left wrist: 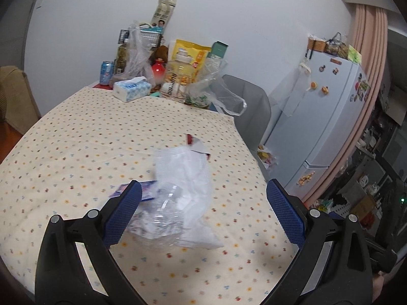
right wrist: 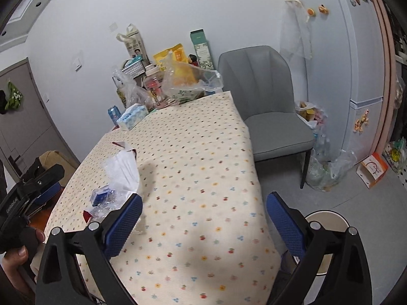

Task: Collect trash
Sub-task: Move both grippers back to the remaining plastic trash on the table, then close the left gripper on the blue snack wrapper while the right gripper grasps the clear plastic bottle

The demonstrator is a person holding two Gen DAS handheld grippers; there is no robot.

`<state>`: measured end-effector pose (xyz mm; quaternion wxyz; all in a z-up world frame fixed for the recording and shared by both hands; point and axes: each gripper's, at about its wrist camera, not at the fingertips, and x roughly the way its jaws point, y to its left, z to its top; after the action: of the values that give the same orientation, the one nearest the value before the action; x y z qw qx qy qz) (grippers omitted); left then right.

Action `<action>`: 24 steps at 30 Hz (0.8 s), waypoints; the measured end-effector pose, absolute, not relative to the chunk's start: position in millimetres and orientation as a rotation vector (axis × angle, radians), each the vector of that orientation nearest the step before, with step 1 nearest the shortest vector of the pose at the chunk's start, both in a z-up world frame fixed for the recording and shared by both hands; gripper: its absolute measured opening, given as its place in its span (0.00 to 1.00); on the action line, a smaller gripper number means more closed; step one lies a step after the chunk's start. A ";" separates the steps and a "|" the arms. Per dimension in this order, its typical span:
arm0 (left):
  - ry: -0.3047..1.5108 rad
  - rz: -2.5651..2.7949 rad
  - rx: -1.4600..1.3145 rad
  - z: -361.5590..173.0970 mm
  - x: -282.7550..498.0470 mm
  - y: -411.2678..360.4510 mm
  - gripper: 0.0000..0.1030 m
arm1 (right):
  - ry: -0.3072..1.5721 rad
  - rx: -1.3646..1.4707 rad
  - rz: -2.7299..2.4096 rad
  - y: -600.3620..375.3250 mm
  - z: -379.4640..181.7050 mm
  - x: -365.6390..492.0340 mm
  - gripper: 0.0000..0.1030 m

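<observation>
Both grippers (left wrist: 203,200) (right wrist: 204,216) gape wide, empty — left hovers over wrappers (left wrist: 183,193) on table (left wrist: 76,137) — closing on them comes next.

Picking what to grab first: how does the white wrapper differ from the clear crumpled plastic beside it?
The white wrapper is opaque and fairly flat; the clear crumpled plastic is see-through and bunched up. The wrapper lies farther from the left gripper, the plastic nearer. Both rest loose on the tablecloth, touching.

The left hand-held gripper (left wrist: 203,203) hangs wide open over crumpled plastic wrappers (left wrist: 178,198) on the tablecloth (left wrist: 76,139).
</observation>
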<state>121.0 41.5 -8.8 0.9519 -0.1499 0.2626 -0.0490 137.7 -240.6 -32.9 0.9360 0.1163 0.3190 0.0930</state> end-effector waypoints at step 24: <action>0.649 -0.027 -0.437 -56.1 161.0 133.2 0.81 | 0.706 0.245 0.336 -180.2 -54.1 172.1 0.93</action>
<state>161.0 133.2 -56.1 0.9244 -0.2130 0.3161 -0.0129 172.1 -180.2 -54.1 0.9173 0.1189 0.3431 0.1632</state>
